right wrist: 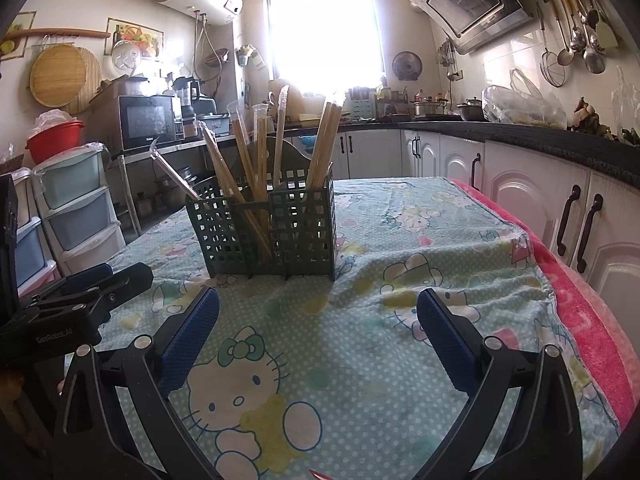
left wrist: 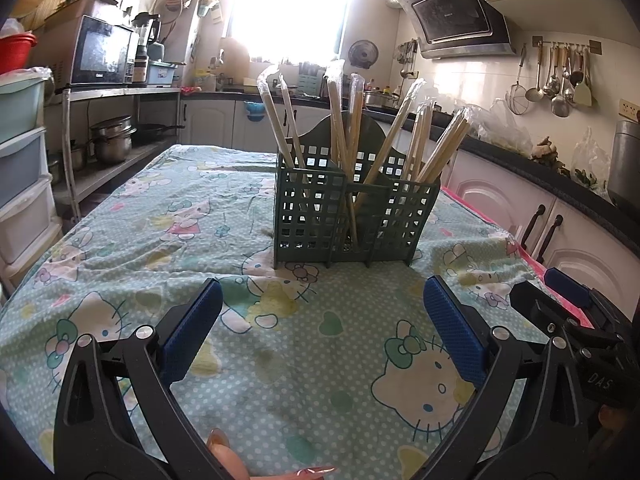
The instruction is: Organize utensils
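Many plastic-wrapped wooden chopstick pairs (left wrist: 352, 136) stand leaning in green plastic grid holder (left wrist: 352, 216), middle of table (left wrist: 120, 240), nearer far edge. Left gripper (left wrist: 322, 332), right gripper (right wrist: 318, 336): fingers wide open, holding nothing. Careless pull on leaning pair might tip light holder.

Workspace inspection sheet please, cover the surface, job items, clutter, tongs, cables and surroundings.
Surface: table under a mint polka-dot cartoon-cat cloth, wrinkled; pink towel along one edge.
Job's things: dark green plastic lattice caddy upright, holding plastic-wrapped wooden chopsticks leaning in several compartments.
Clutter: nothing seen on the cloth.
Grippers: left tongs open, empty; right tongs open, empty.
Cables: nothing seen.
Surroundings: microwave, range hood, hanging ladles.
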`<act>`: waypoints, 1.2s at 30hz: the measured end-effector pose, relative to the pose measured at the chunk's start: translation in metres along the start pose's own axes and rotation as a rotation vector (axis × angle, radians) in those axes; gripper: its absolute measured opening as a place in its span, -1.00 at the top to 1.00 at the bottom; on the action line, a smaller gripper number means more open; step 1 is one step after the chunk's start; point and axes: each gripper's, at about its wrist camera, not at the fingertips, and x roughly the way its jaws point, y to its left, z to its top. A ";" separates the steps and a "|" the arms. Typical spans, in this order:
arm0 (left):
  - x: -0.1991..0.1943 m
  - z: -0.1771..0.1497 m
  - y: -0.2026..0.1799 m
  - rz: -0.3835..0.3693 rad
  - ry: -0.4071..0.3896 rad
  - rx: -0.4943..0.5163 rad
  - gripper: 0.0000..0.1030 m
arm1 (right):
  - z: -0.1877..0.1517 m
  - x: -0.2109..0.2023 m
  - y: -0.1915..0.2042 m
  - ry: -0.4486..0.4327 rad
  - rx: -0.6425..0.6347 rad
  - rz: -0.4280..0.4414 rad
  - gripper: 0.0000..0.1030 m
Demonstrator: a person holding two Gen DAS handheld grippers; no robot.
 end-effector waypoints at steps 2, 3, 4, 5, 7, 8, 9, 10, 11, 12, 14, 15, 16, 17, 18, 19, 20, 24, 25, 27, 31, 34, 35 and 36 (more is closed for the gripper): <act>0.000 0.000 0.000 0.000 -0.001 0.000 -0.80 | 0.000 0.000 0.000 0.000 0.000 0.000 -0.87; 0.000 0.000 0.000 0.000 0.000 0.000 -0.80 | 0.000 0.000 0.000 0.000 0.000 -0.001 -0.87; 0.000 0.000 0.000 0.001 -0.001 0.000 -0.80 | 0.000 0.000 0.000 -0.001 0.000 -0.001 -0.87; 0.000 0.000 0.000 0.000 -0.001 0.000 -0.80 | 0.000 0.000 0.000 0.000 0.000 0.000 -0.87; 0.000 0.000 0.000 -0.002 -0.002 0.000 -0.80 | 0.000 0.000 -0.001 -0.001 0.000 -0.001 -0.87; 0.000 0.000 0.000 -0.003 -0.002 0.000 -0.80 | 0.000 0.000 -0.001 0.000 0.000 -0.001 -0.87; -0.001 0.000 0.000 -0.003 -0.003 0.001 -0.80 | 0.000 0.000 -0.001 0.000 0.001 -0.001 -0.87; -0.001 0.000 -0.001 -0.003 -0.003 0.003 -0.80 | 0.000 0.000 -0.001 -0.001 0.002 -0.001 -0.87; -0.001 0.000 -0.001 -0.003 -0.005 0.004 -0.80 | -0.001 0.000 -0.001 0.000 0.003 -0.002 -0.87; -0.001 0.000 -0.001 -0.005 -0.005 0.003 -0.80 | -0.001 0.000 -0.001 0.000 0.003 -0.003 -0.87; -0.001 0.001 -0.001 -0.004 -0.006 0.005 -0.80 | -0.001 0.000 -0.001 -0.001 0.002 -0.002 -0.87; -0.001 0.001 -0.001 -0.005 -0.006 0.005 -0.80 | -0.001 0.000 -0.001 0.000 0.001 -0.001 -0.87; -0.001 0.001 -0.001 -0.005 -0.006 0.005 -0.80 | -0.001 0.000 -0.001 -0.001 0.000 -0.002 -0.87; -0.001 0.001 -0.001 -0.005 -0.005 0.004 -0.80 | -0.001 0.000 -0.001 0.000 0.001 -0.002 -0.87; -0.001 0.001 -0.001 -0.005 -0.005 0.004 -0.80 | -0.001 -0.001 -0.001 0.000 0.000 -0.002 -0.87; -0.001 0.001 -0.001 -0.006 -0.005 0.005 -0.80 | -0.001 -0.001 -0.001 0.000 -0.001 -0.002 -0.87; -0.001 0.001 -0.001 -0.006 -0.004 0.006 -0.80 | -0.001 -0.001 -0.001 0.001 -0.001 -0.003 -0.87; -0.001 0.001 -0.001 -0.013 -0.004 0.008 -0.80 | -0.001 -0.001 -0.001 0.001 0.000 -0.003 -0.87; -0.001 0.001 -0.001 -0.015 -0.003 0.008 -0.80 | -0.001 -0.001 -0.001 0.002 0.000 -0.003 -0.87; 0.000 0.001 -0.001 -0.023 0.000 0.011 -0.80 | -0.001 -0.002 -0.001 -0.001 -0.001 -0.003 -0.87; 0.001 0.000 -0.001 -0.038 0.002 0.010 -0.80 | -0.001 -0.002 -0.002 -0.002 0.000 -0.005 -0.87; 0.003 0.000 0.001 -0.040 0.013 0.001 -0.80 | -0.001 -0.002 -0.003 -0.002 0.004 -0.008 -0.87; 0.004 0.000 0.001 -0.038 0.018 -0.003 -0.80 | -0.001 -0.002 -0.003 -0.001 0.005 -0.010 -0.87; 0.004 0.000 0.002 -0.039 0.020 -0.006 -0.80 | -0.001 -0.003 -0.004 0.000 0.005 -0.012 -0.87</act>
